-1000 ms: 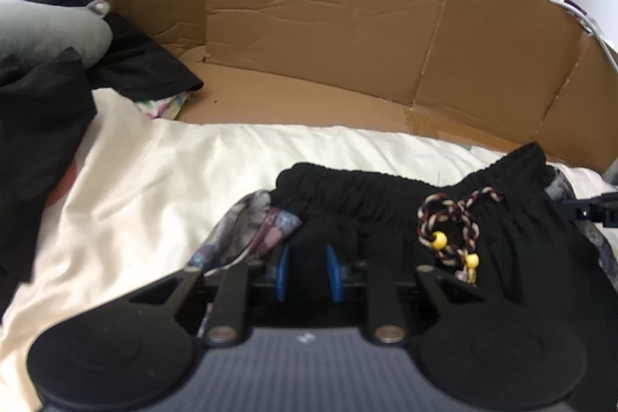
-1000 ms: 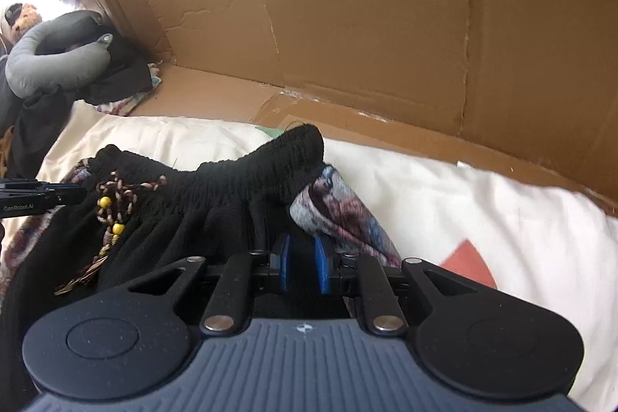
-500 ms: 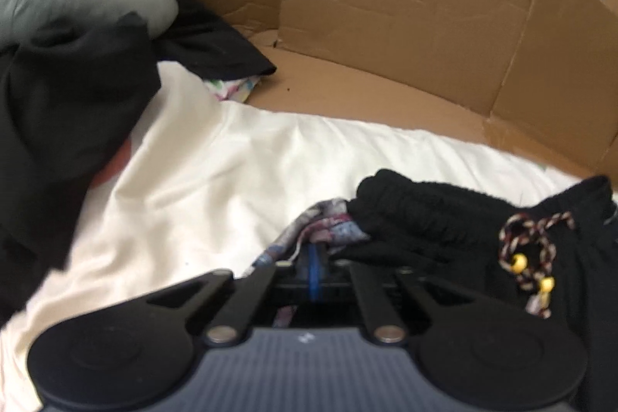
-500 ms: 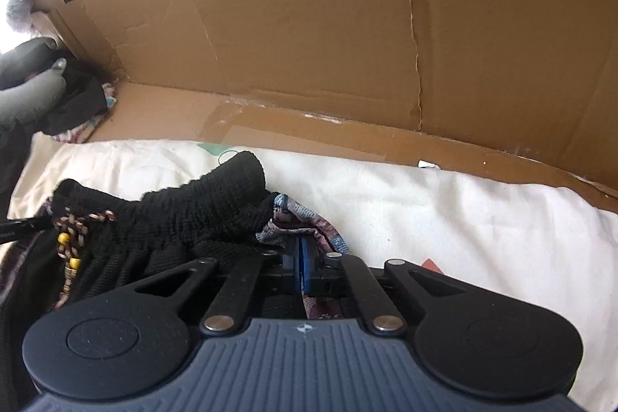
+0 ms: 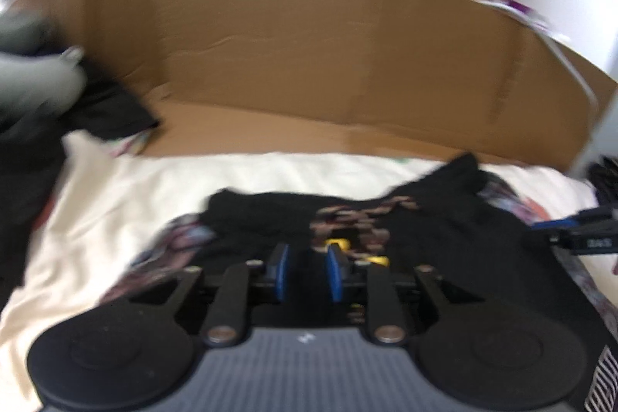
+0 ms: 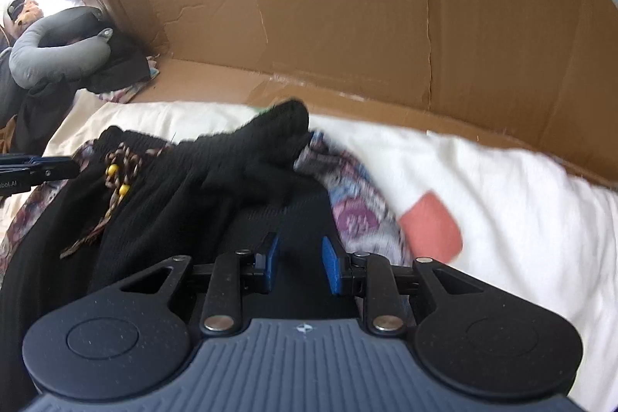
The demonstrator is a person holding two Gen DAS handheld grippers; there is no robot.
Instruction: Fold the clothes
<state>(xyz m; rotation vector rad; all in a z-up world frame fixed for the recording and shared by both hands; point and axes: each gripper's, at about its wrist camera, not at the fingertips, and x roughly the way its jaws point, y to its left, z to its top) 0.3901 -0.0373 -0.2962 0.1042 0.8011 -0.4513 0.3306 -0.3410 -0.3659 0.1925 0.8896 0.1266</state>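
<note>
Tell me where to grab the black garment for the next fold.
Grip the black garment by its gathered waistband corners, from the near side with each gripper: that thick ridge stands proud of the cream sheet, likely giving fingers purchase.

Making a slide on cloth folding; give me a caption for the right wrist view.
Open right gripper above black drawstring shorts on a cream sheet, cardboard behind.

Both wrist views low over shorts (image 5: 444, 238)

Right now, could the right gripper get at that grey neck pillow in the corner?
Probably not without moving: the grey U-shaped neck pillow lies far left, beyond the black drawstring garment, while the right gripper, jaws open, points at the cardboard wall.
</note>
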